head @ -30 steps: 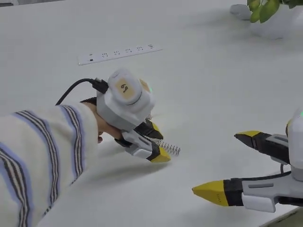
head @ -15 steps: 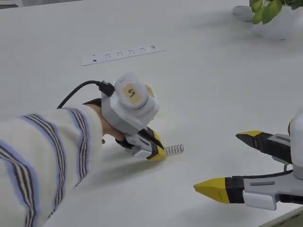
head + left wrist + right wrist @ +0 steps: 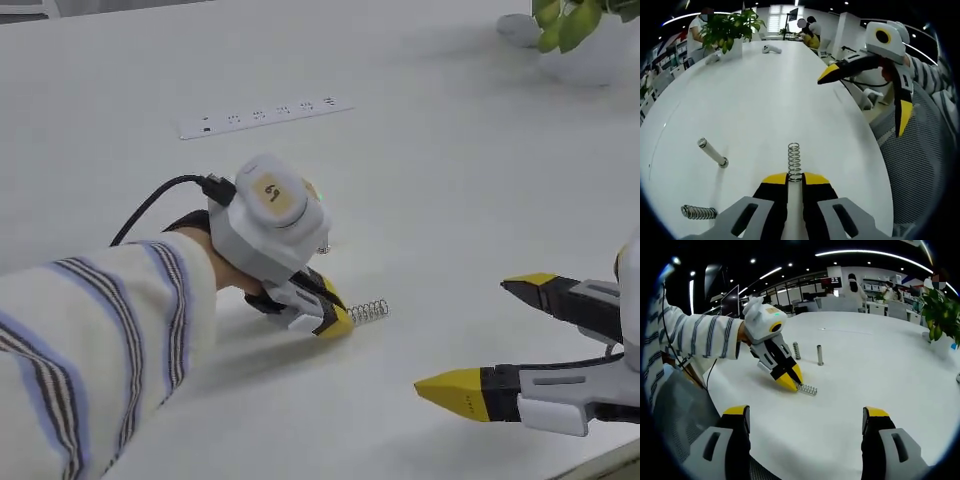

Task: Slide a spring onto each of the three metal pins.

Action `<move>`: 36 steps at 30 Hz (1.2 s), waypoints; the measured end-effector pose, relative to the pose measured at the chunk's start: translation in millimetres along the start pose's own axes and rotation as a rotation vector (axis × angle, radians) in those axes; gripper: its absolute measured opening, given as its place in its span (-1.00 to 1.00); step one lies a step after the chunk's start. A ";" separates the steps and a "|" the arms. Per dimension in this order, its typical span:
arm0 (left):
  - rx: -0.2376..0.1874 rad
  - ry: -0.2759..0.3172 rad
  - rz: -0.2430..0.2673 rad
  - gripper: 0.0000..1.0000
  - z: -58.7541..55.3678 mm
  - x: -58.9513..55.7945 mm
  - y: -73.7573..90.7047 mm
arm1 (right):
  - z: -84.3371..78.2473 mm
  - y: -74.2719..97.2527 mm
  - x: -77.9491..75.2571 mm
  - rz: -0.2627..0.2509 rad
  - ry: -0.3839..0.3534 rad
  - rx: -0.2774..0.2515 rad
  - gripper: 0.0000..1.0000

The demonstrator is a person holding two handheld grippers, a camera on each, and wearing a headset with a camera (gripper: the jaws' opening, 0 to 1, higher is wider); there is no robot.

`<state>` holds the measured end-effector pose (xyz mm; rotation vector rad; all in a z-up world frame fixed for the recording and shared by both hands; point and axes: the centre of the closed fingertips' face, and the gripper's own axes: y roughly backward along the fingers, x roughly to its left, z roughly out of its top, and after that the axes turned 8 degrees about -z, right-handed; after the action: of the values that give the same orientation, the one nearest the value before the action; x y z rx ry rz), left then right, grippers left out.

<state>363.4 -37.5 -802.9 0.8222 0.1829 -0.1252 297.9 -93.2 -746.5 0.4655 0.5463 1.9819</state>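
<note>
A small metal spring point(image 3: 368, 311) lies almost flat on the white table point(image 3: 430, 170), and my left gripper point(image 3: 335, 322) is shut on its near end. In the left gripper view the spring point(image 3: 794, 160) sticks out forward from the closed yellow tips of the left gripper point(image 3: 795, 178). To their left stands a bare metal pin point(image 3: 713, 153), with a second spring point(image 3: 698, 212) nearer. The right gripper view shows that pin point(image 3: 819, 355) upright beside the upright second spring point(image 3: 796, 350); I cannot tell whether a pin is inside it. My right gripper point(image 3: 465, 335) hovers open at the right, holding nothing.
A white power strip point(image 3: 265, 117) lies at the back of the table. A potted plant point(image 3: 585, 40) stands at the far right corner. A black cable point(image 3: 160, 195) trails from the left gripper. The table's edge point(image 3: 600, 455) runs under the right gripper.
The left gripper's jaws, slightly apart around the spring a second ago, have shut on its end. The right gripper has stayed open in place.
</note>
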 end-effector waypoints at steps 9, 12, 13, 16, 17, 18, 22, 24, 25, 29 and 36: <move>-0.063 0.045 0.007 -0.96 7.4 -2.3 25.8 | 14.9 0.5 1.7 0.032 -0.016 -0.059 0.66; -0.069 0.036 0.017 -0.96 7.2 -4.9 36.3 | 18.8 -1.6 5.2 0.050 -0.003 -0.062 0.64; -0.075 0.036 0.017 -0.96 7.5 -6.4 40.7 | 20.4 -3.0 7.2 0.060 0.006 -0.060 0.64; -0.100 0.033 0.020 -0.96 9.4 -10.4 50.6 | 26.3 -5.3 13.6 0.095 0.052 -0.076 0.58; -0.105 0.021 0.014 -0.96 9.6 -14.1 54.2 | 27.9 -5.7 15.2 0.105 0.059 -0.077 0.55; -0.107 0.014 0.012 -0.96 9.8 -16.2 56.6 | 31.1 -6.3 17.6 0.121 0.072 -0.086 0.51; -0.105 -0.005 0.001 -0.96 8.2 -25.9 66.2 | 37.9 -9.3 22.9 0.162 0.099 -0.097 0.35; -0.108 -0.016 -0.006 -0.96 7.8 -30.8 69.5 | 40.5 -12.1 26.7 0.183 0.124 -0.097 0.25; -0.110 -0.018 -0.007 -0.96 7.9 -32.5 70.7 | 41.8 -13.4 30.2 0.202 0.139 -0.097 0.20; -0.118 -0.043 -0.010 -0.96 8.3 -43.9 77.0 | 45.9 -16.3 44.7 0.268 0.203 -0.105 -0.02; -0.157 -0.040 -0.033 -0.96 9.5 -61.4 89.3 | 51.3 -19.0 66.4 0.362 0.261 -0.108 -0.29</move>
<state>320.6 18.2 -719.7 0.6601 0.1662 -0.1562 310.1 -16.9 -708.7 0.2505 0.5398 2.4275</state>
